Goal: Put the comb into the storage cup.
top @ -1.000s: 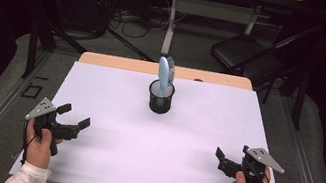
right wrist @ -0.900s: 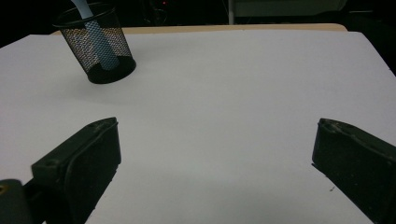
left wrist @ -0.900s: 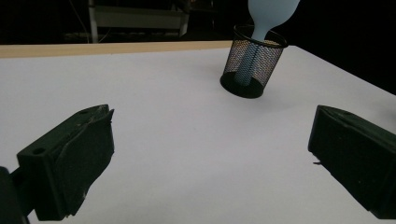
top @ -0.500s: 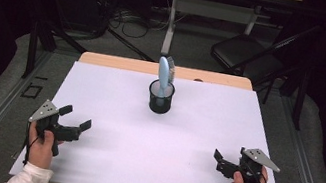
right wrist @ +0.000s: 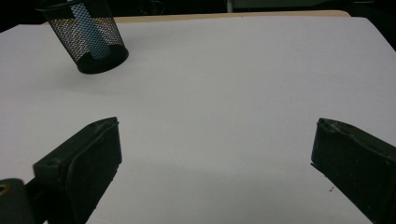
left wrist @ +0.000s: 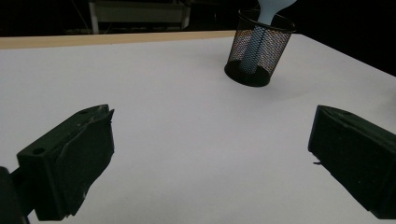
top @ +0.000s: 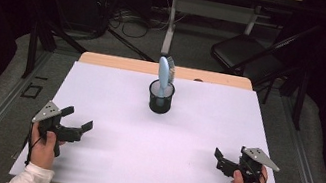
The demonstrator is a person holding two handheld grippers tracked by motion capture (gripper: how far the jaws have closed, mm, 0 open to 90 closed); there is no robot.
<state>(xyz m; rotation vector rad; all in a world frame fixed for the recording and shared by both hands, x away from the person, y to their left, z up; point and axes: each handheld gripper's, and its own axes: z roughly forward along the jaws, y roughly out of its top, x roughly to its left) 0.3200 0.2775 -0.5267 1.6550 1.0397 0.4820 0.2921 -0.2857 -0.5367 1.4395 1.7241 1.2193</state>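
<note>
White table (top: pixel 103 162): brush cup (top: pixel 160 97) stands centred (far) beyond both spread grippers.

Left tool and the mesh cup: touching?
Apart. In the high view the left tool sits near the table's front left, with bare white tabletop between it and the mesh cup; its jaws stand open, holding nothing.

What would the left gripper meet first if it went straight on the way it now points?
Probably bare white table; the left gripper, jaws open, aims just left of the mesh cup holding the brush, though depth is unclear.
</note>
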